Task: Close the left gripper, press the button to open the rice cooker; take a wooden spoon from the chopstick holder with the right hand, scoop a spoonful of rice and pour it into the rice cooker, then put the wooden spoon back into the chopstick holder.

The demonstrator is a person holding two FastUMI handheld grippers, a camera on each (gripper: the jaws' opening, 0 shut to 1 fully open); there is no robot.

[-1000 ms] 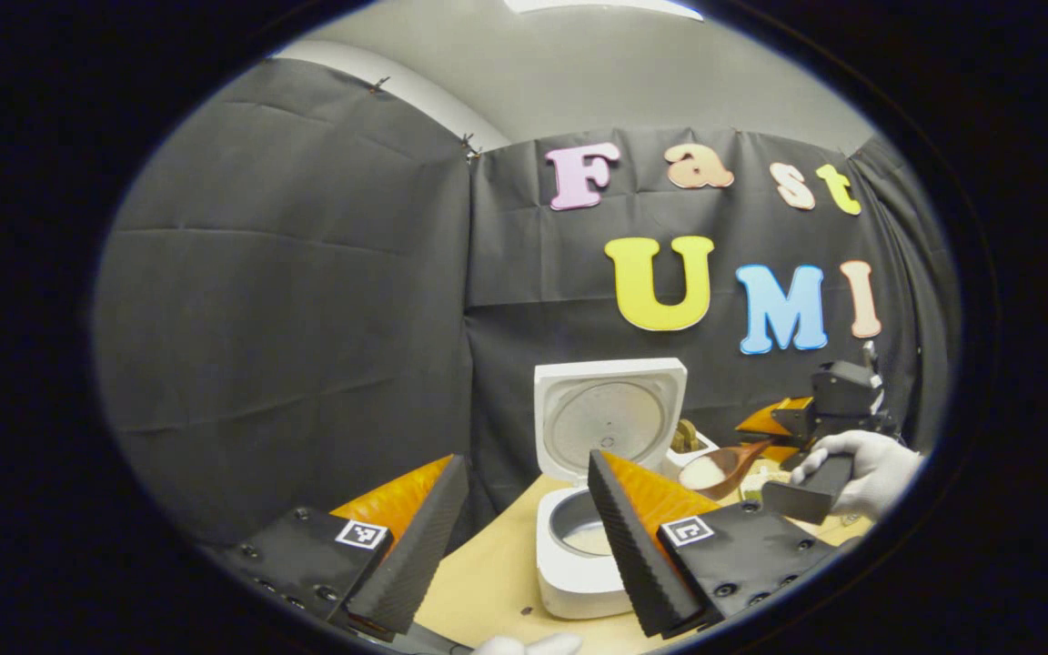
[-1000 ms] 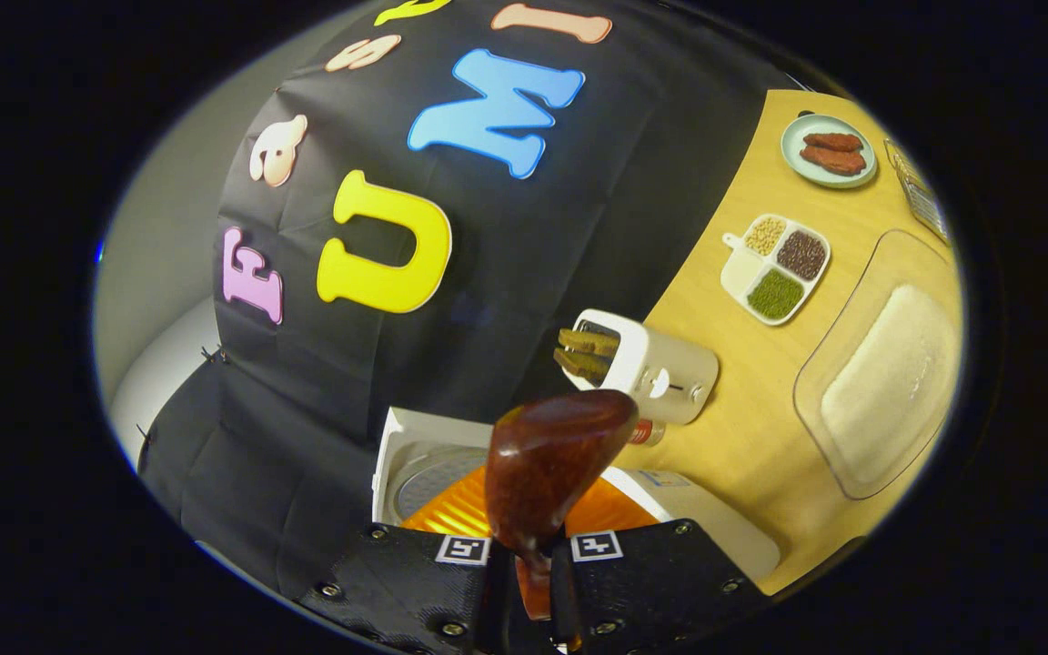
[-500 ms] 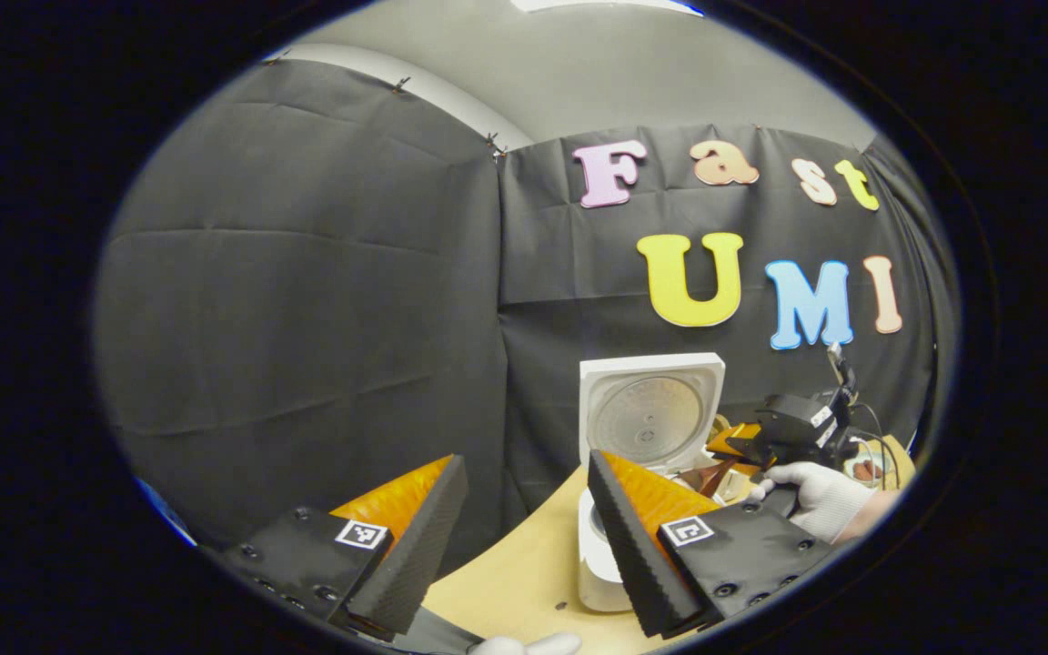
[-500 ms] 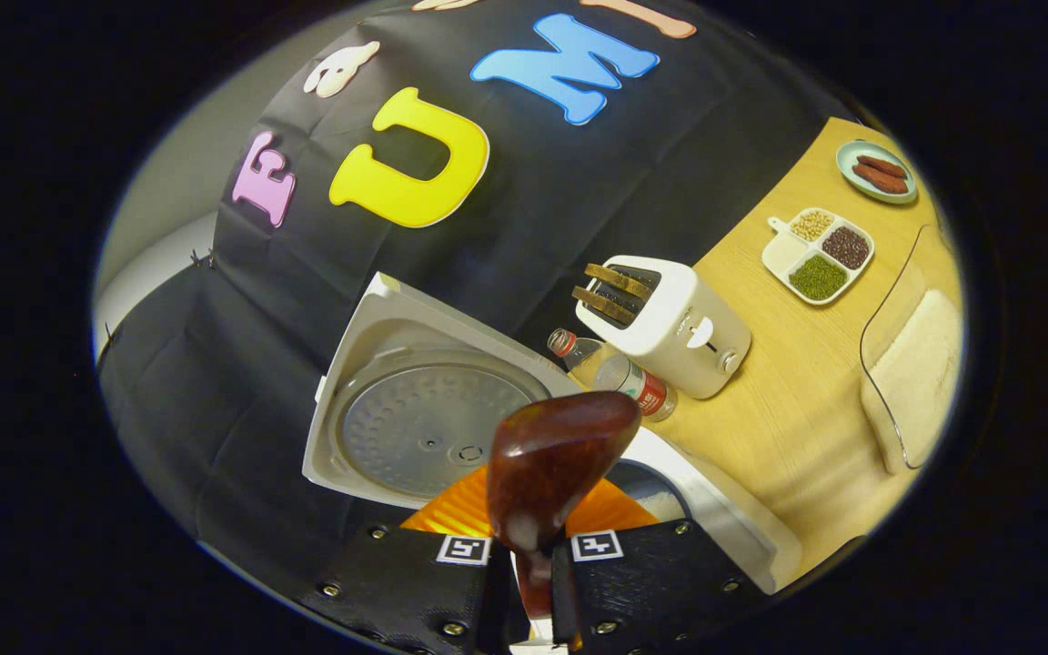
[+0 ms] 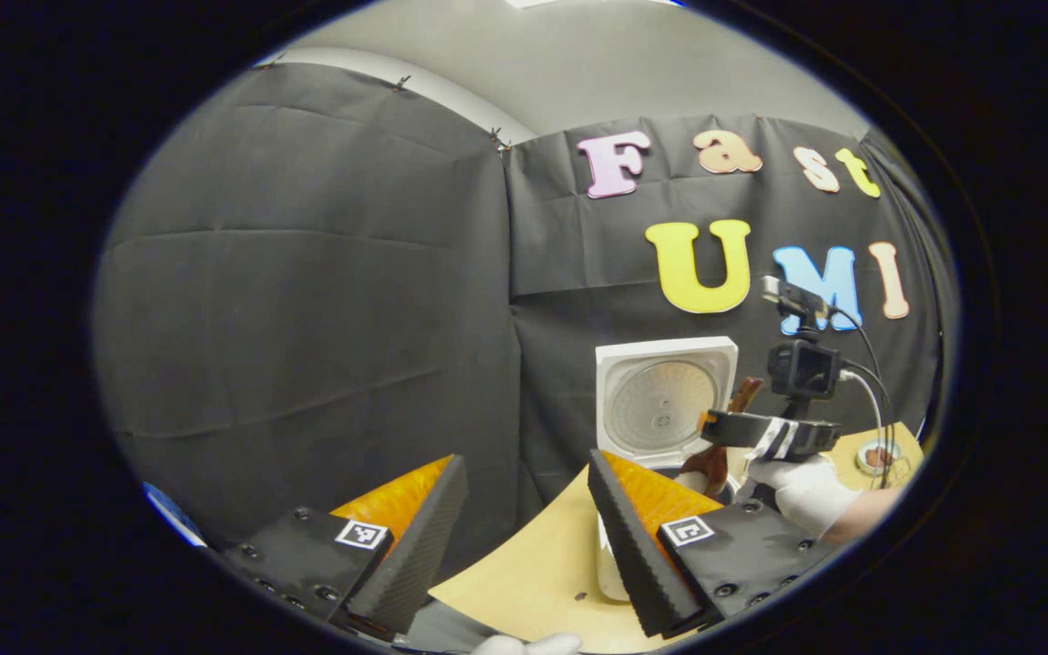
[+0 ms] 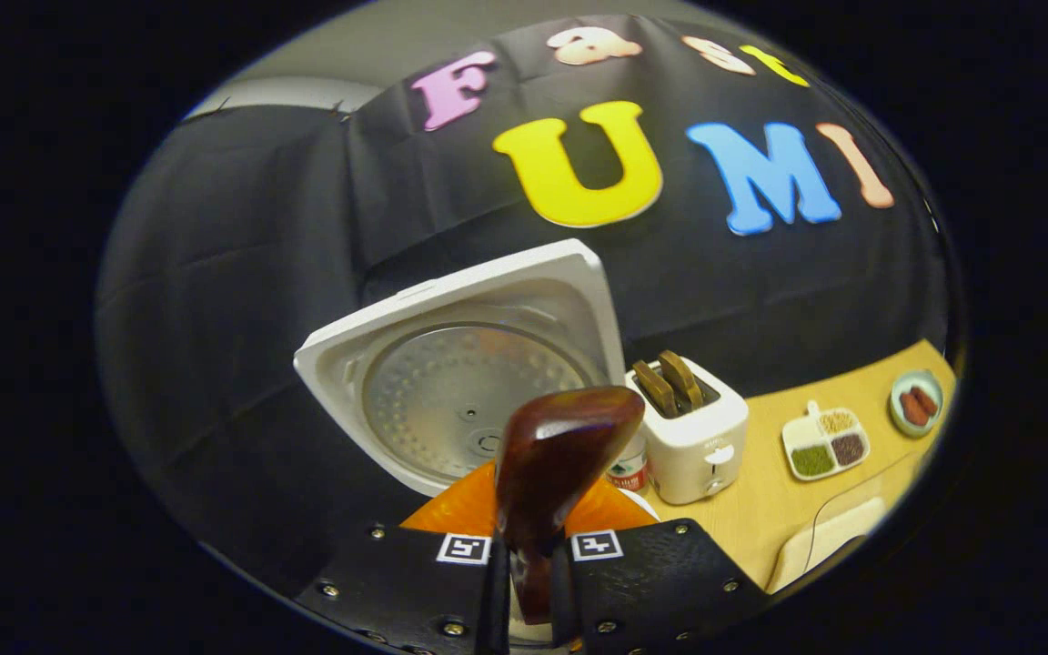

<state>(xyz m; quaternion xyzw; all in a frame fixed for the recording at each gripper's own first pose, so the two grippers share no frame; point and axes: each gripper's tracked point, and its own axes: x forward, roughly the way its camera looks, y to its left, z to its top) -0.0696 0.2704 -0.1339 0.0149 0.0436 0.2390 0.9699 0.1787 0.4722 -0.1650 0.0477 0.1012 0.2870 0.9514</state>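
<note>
Rice cooker (image 6: 451,391) standing with lid raised upright against the black cloth wall, toaster (image 6: 692,437) just beside it on the wooden table (image 5: 533,573). Right gripper (image 6: 529,546) clamped on the handle of the wooden spoon (image 6: 560,455), bowl raised in front of the lid; seen from the left gripper view (image 5: 733,428) just beside the lid, gripped by a gloved hand (image 5: 801,482). Left gripper (image 5: 524,537) held near the cooker with fingers spread wide, nothing between them.

Left claw (image 5: 524,537) gapes wide; right claw (image 6: 531,582) is clamped tight.
</note>
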